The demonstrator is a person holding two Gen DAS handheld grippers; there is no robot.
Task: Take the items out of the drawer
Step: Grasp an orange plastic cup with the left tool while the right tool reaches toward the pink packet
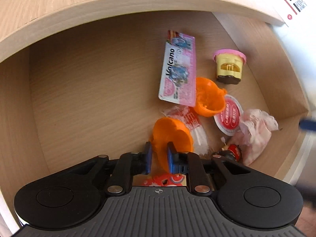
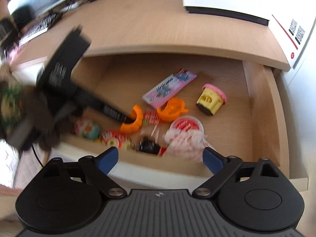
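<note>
We look down into the open wooden drawer (image 1: 83, 90). Our left gripper (image 1: 159, 159) has its blue pads closed on the rim of an orange plastic half-shell (image 1: 171, 136). A second orange half-shell (image 1: 209, 98) lies further in, touching a pink card printed "Volcano" (image 1: 177, 69). Near the right wall stands a yellow toy cup with a pink rim (image 1: 230, 67). Beside the second shell lie a round red-and-white lid (image 1: 230, 117) and a crumpled pink wrapper (image 1: 256, 130).

Left wrist view close, steep into drawer (image 1: 79, 79); right higher, farther; both share drawer.
</note>
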